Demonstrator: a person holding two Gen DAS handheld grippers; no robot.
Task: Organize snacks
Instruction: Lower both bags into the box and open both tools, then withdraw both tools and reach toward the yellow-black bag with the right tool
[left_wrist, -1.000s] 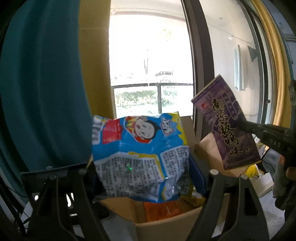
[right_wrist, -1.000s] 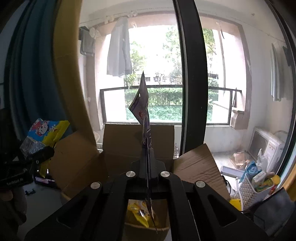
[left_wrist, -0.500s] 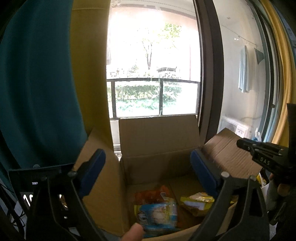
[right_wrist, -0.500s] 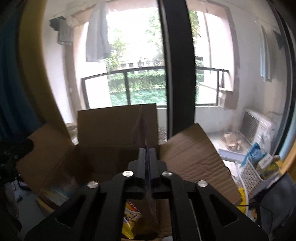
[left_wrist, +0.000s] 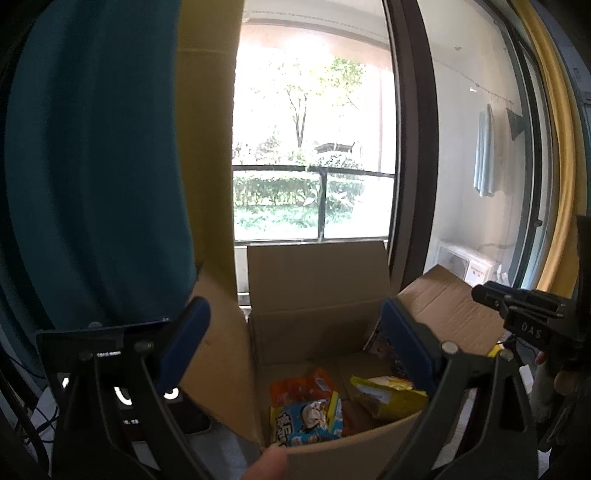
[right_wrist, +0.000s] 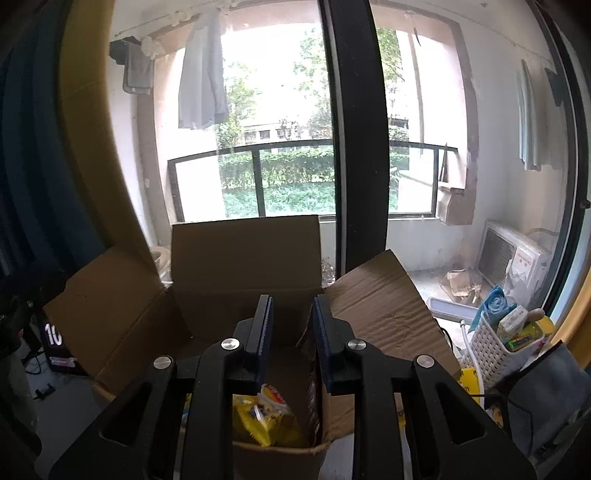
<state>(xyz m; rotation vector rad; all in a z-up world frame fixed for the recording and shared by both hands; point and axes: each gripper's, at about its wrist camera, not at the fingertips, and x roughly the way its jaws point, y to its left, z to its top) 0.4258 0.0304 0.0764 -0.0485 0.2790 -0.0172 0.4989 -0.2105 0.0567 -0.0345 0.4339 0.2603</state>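
Note:
An open cardboard box (left_wrist: 317, 295) stands by the window; it also shows in the right wrist view (right_wrist: 243, 258). Inside lie a blue cartoon snack bag (left_wrist: 306, 422), an orange bag (left_wrist: 299, 389) and a yellow bag (left_wrist: 388, 397); the yellow bag also shows in the right wrist view (right_wrist: 266, 419). A dark purple packet (right_wrist: 313, 391) stands against the box's right wall, and shows in the left wrist view (left_wrist: 376, 338). My left gripper (left_wrist: 295, 332) is wide open and empty above the box. My right gripper (right_wrist: 291, 321) is open, just above the purple packet.
A white basket (right_wrist: 495, 347) with small items sits on the floor right of the box. A dark device with a lit screen (right_wrist: 55, 343) stands left of it. Teal and yellow curtains (left_wrist: 92, 147) hang at the left. A window frame post (right_wrist: 354, 147) rises behind the box.
My left gripper opened and the blue bag dropped into the box. My right gripper lowered the purple packet into the box, then opened and released it.

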